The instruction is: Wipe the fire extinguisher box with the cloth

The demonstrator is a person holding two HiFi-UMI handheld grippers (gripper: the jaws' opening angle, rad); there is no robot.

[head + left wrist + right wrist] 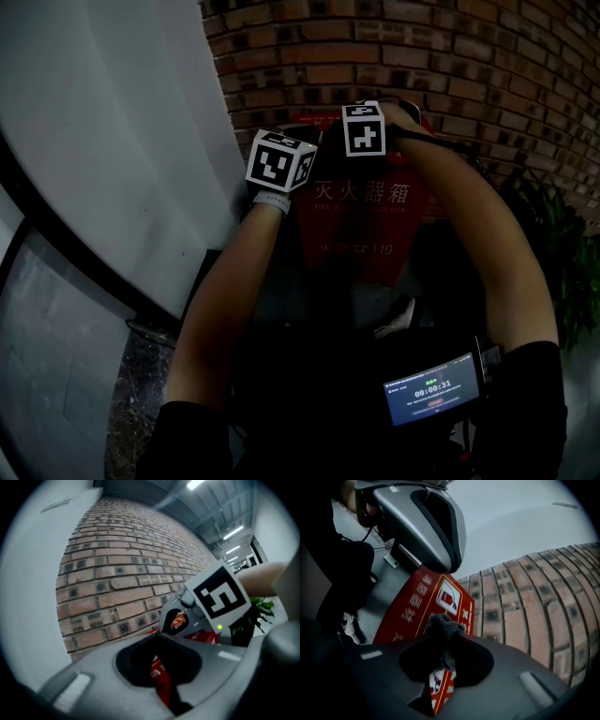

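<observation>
The red fire extinguisher box point(361, 220) stands against the brick wall, with white characters on its front. Both grippers are up at its top edge. My left gripper point(281, 161) is at the top left corner; in the left gripper view its jaws point(158, 639) look shut with nothing between them, and a sliver of the red box point(159, 674) shows behind. My right gripper point(365, 128) is at the top middle. In the right gripper view it point(449, 637) is shut on a dark grey knitted cloth point(440, 625), which bunches out over the box's red face point(417, 604).
A brick wall point(422, 56) rises behind the box and a white curved wall point(103, 141) runs on the left. A green plant point(562, 253) stands to the right. A small screen point(433, 387) hangs at my chest. A shoe point(349, 623) shows on the floor.
</observation>
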